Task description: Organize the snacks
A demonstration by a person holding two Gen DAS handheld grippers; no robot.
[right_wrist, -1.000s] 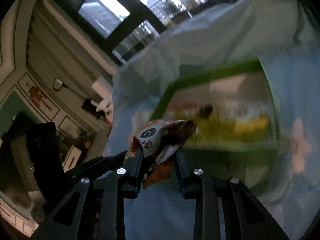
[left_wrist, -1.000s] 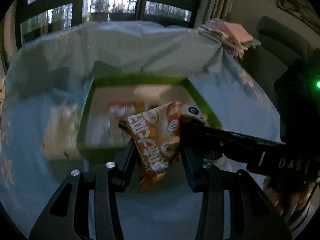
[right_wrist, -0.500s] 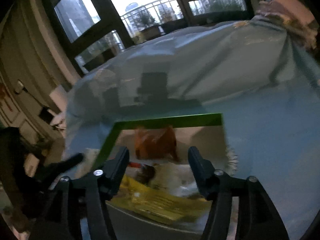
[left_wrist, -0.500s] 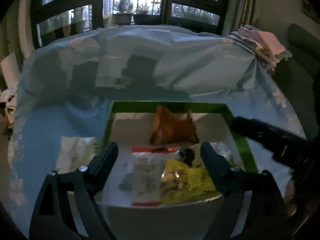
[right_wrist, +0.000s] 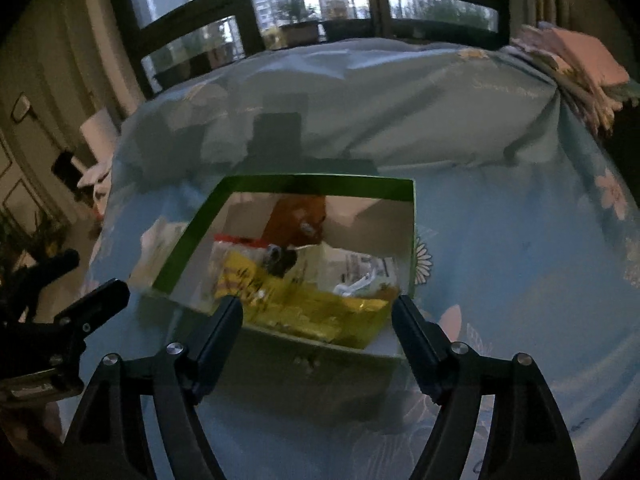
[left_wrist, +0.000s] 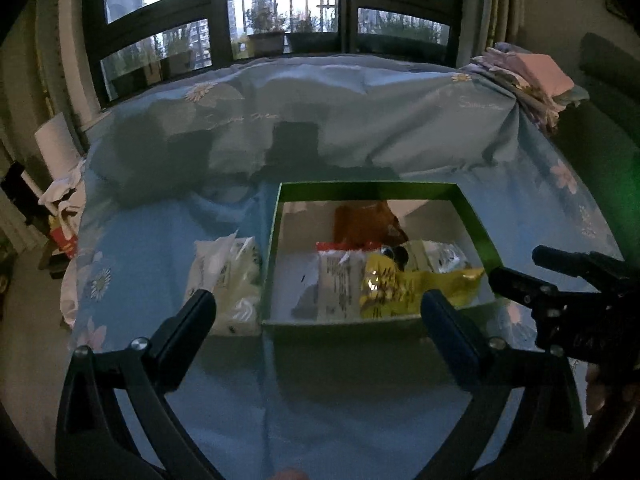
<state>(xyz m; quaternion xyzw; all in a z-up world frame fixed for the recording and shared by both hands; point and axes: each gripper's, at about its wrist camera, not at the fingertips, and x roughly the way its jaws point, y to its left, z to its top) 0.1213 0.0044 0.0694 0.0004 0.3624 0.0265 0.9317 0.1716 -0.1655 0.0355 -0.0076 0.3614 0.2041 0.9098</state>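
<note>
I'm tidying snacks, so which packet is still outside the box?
The white packet, lying on the blue cloth just left of the green box. The orange, yellow and other packets are all inside it.

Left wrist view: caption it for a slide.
Left claw, empty and opening, above the green box of snack packets, a white packet still outside on the blue floral sheet.

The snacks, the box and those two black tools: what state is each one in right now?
Green box: open, no lid, holding several packets.
Orange packet: inside, leaning on the far wall.
Yellow packet: lying inside, near the front.
White packet: outside, lying beside the box.
Left tool: opening, nothing between its jaws.
Right tool: opening, nothing between its jaws.
</note>
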